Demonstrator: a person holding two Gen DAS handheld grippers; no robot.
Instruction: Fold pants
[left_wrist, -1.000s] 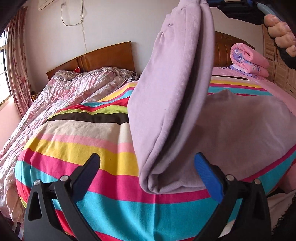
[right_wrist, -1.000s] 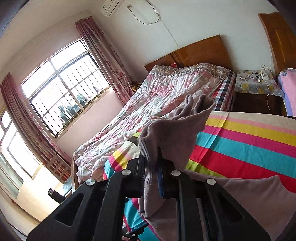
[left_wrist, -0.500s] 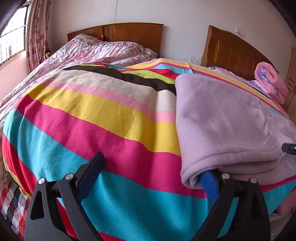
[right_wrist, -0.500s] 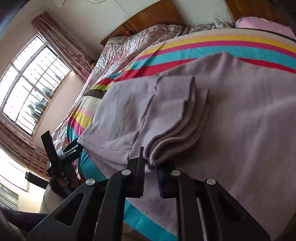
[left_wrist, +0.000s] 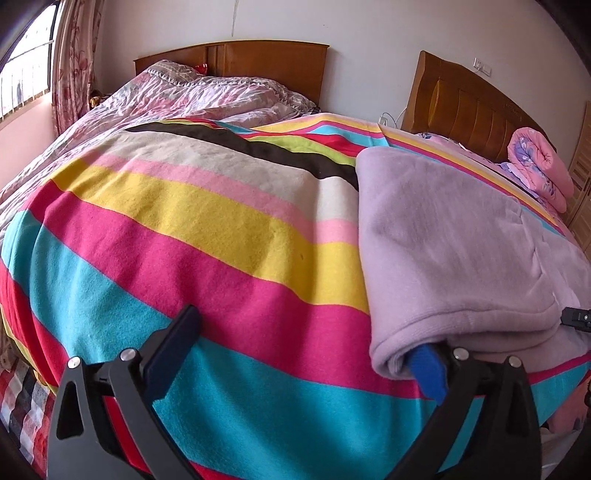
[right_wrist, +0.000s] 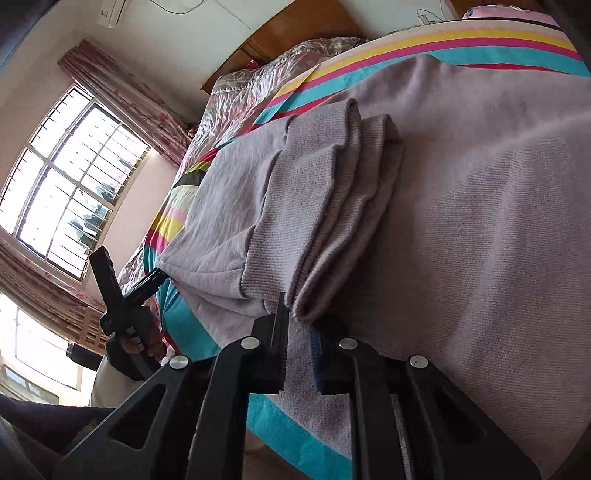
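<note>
The lilac pants (left_wrist: 443, 240) lie folded over on the striped blanket (left_wrist: 184, 229), at the right of the left wrist view. My left gripper (left_wrist: 306, 347) is open wide; its blue right finger (left_wrist: 428, 373) is tucked under the fold's near edge, its left finger on bare blanket. In the right wrist view the ribbed cuffs (right_wrist: 332, 206) lie on top of the pants (right_wrist: 480, 221). My right gripper (right_wrist: 299, 332) is slightly open right at the cuff ends, which are no longer clamped.
A second bed with a pink floral quilt (left_wrist: 192, 96) stands to the left by the window (right_wrist: 62, 184). A rolled pink quilt (left_wrist: 539, 166) lies by the headboard (left_wrist: 469, 103) at the right. The left gripper also shows in the right wrist view (right_wrist: 122, 295).
The pants leg held up a second ago has been laid down over the rest. My right gripper has parted slightly and released the cuffs. My left gripper has lowered to the fold.
</note>
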